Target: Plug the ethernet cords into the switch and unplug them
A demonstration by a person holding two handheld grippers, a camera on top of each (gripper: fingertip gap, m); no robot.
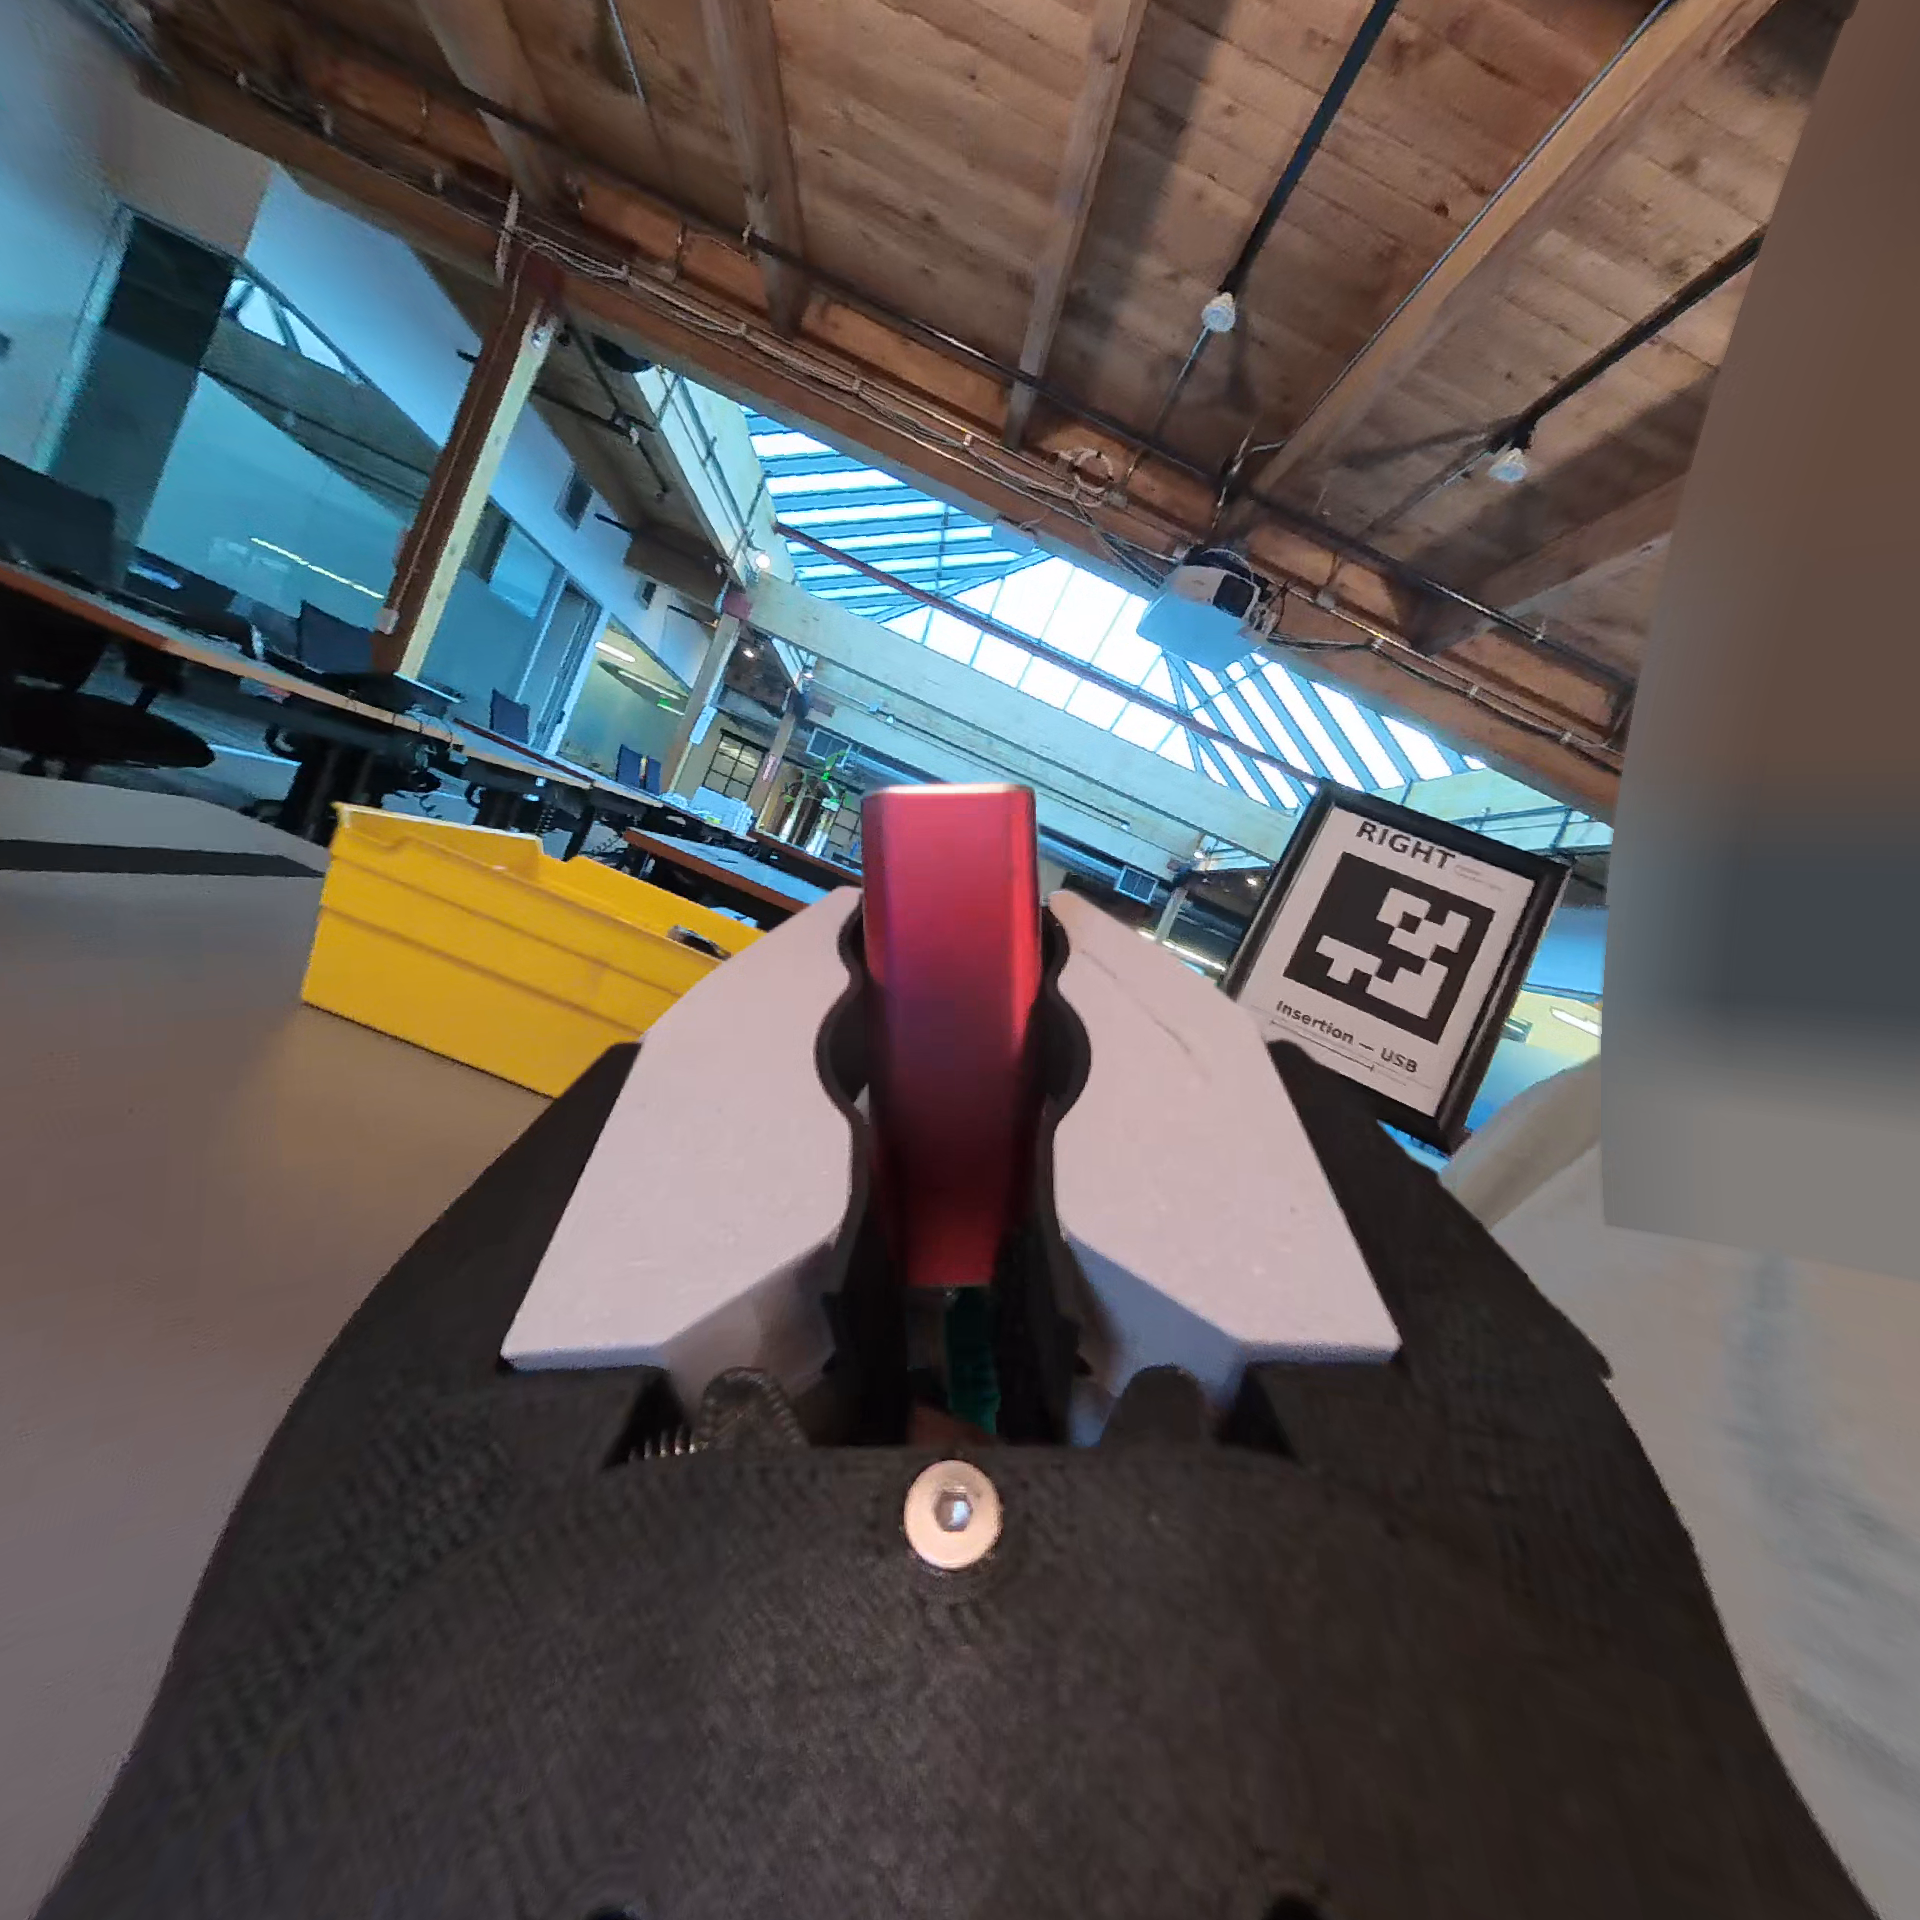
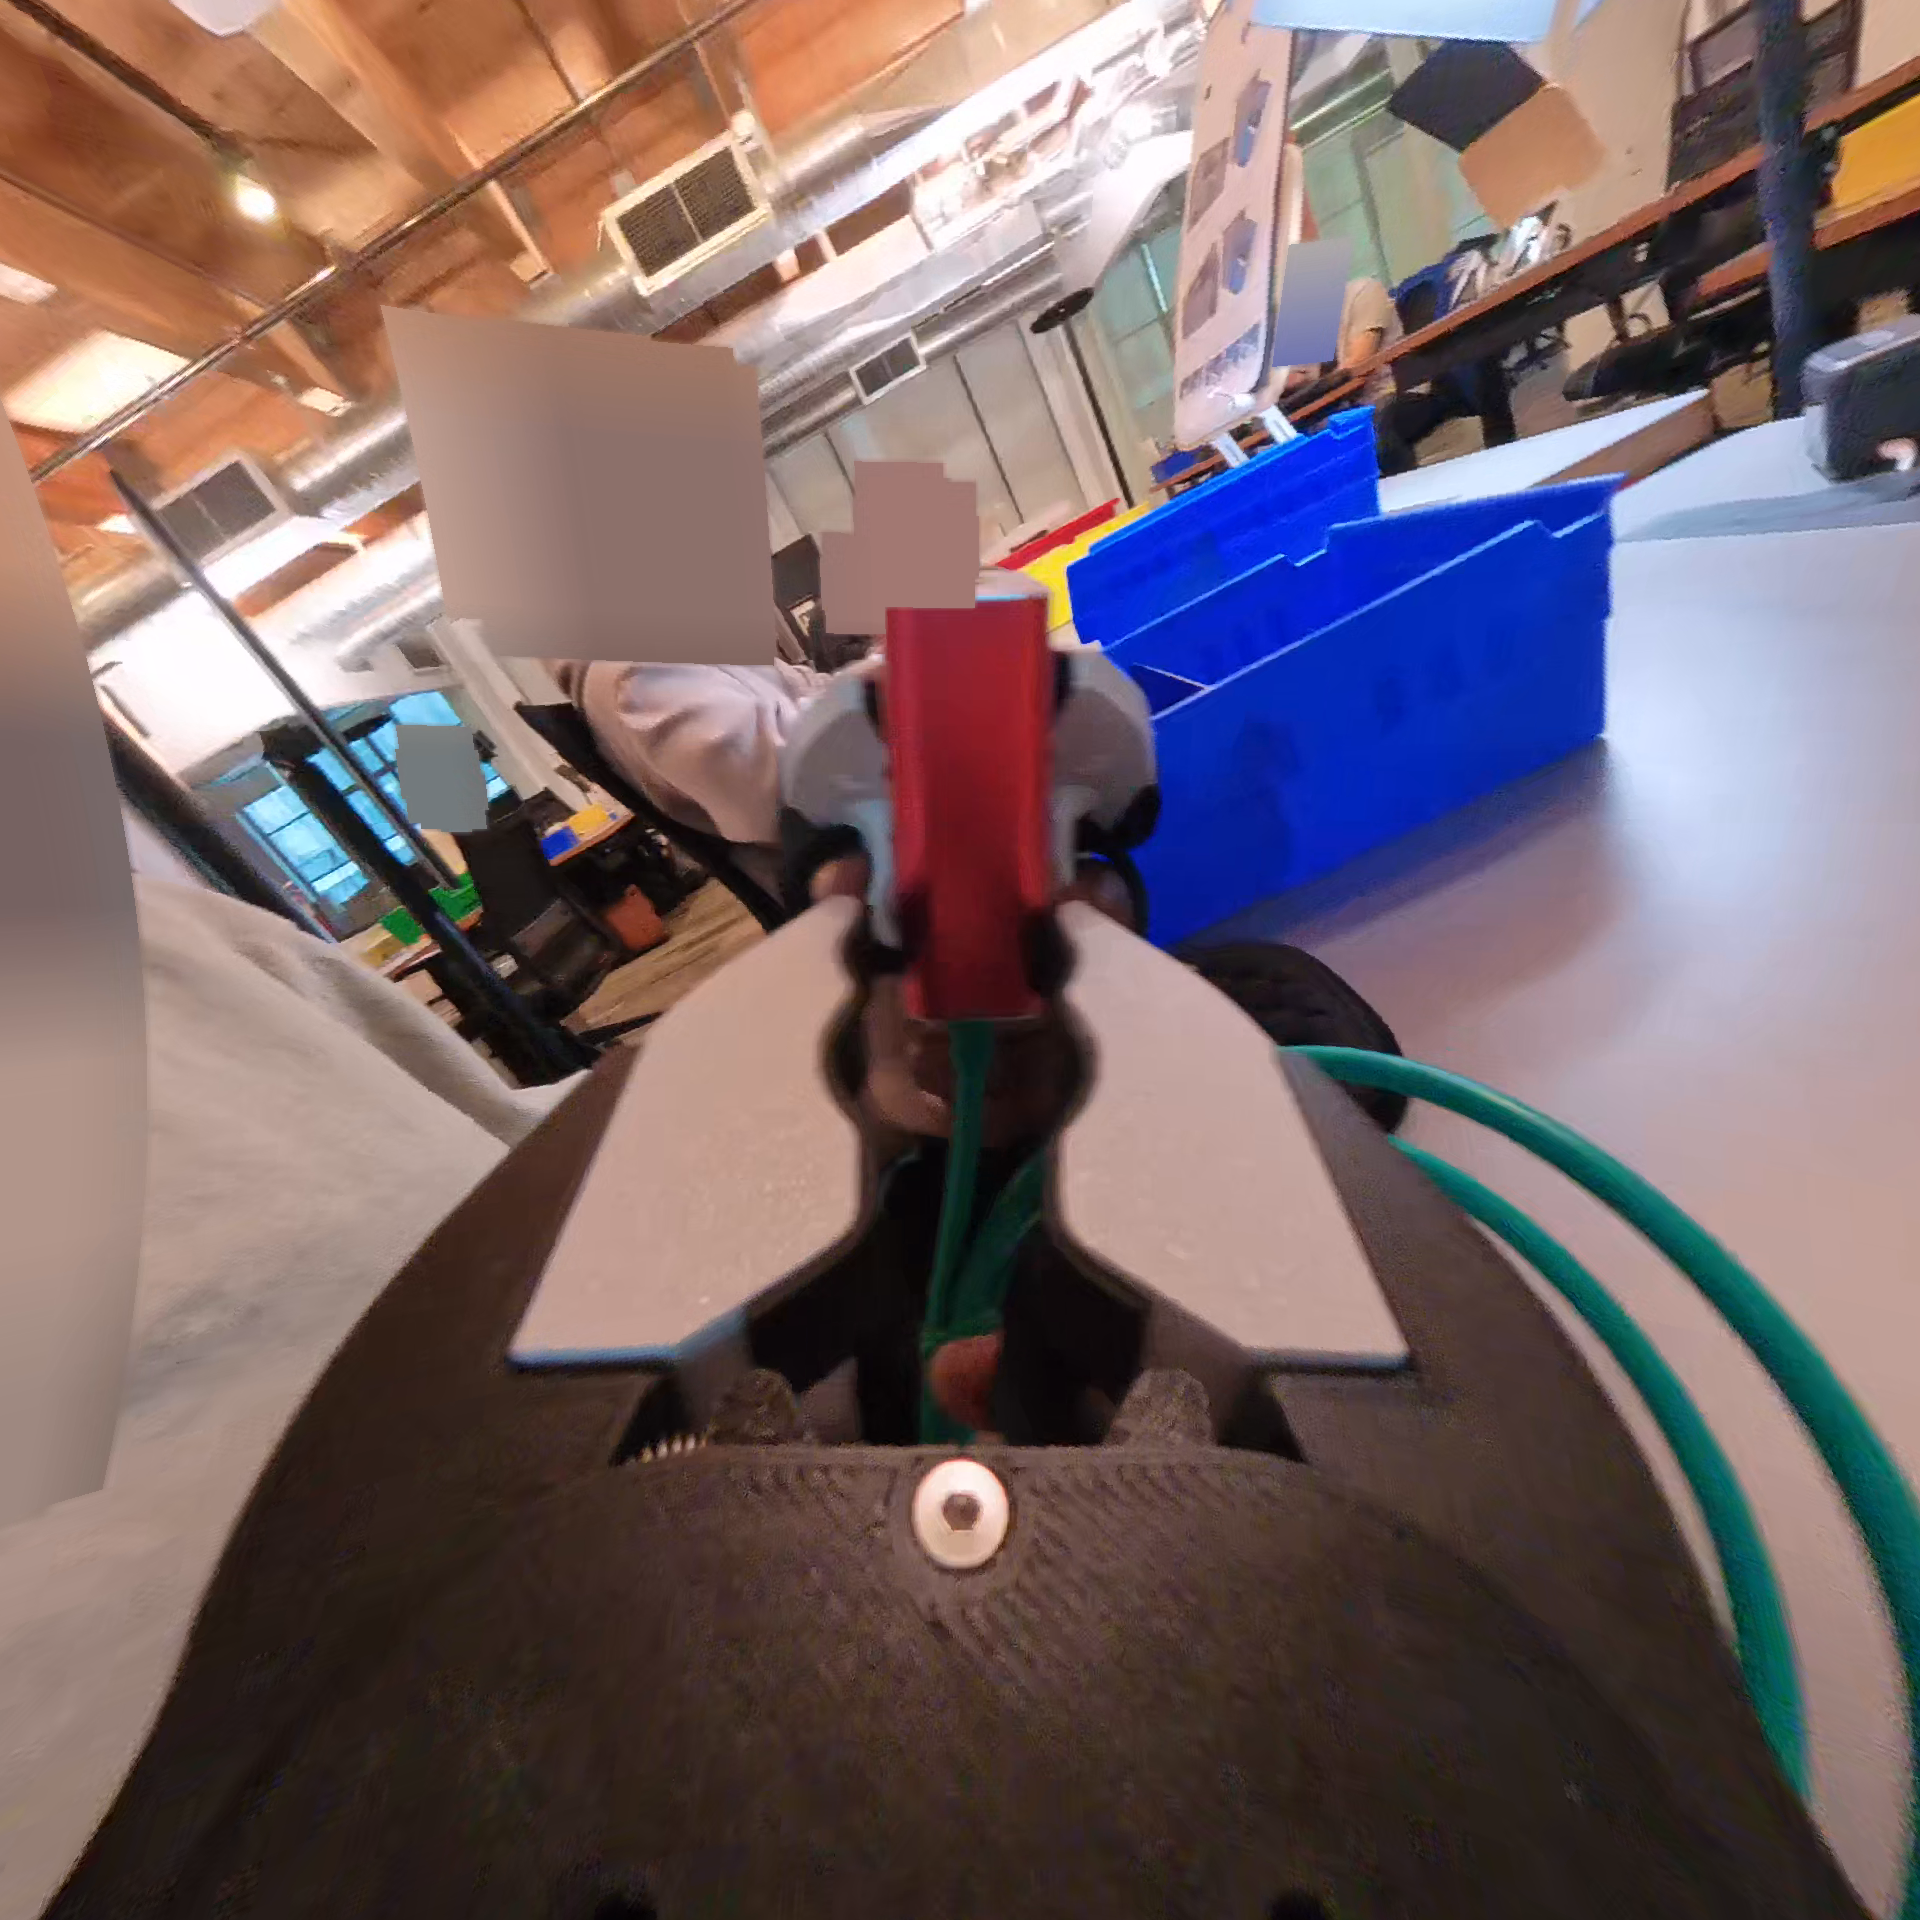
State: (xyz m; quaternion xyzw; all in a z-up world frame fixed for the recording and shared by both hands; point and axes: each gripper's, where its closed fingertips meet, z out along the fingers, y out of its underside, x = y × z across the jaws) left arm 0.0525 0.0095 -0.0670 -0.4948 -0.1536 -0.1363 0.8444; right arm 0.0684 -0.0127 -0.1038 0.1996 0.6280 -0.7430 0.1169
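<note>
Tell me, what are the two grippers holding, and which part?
Each grips a red metal block with a green cord at its rear: the left gripper around the block's middle, the right gripper near its block's rear end.

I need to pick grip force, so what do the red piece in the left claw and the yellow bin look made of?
The red piece in the left claw looks like anodised metal: a smooth satin sheen with soft highlights, though coated plastic is possible. The yellow bin looks like moulded plastic: uniform colour, stepped ribbed walls, slightly glossy.
</note>
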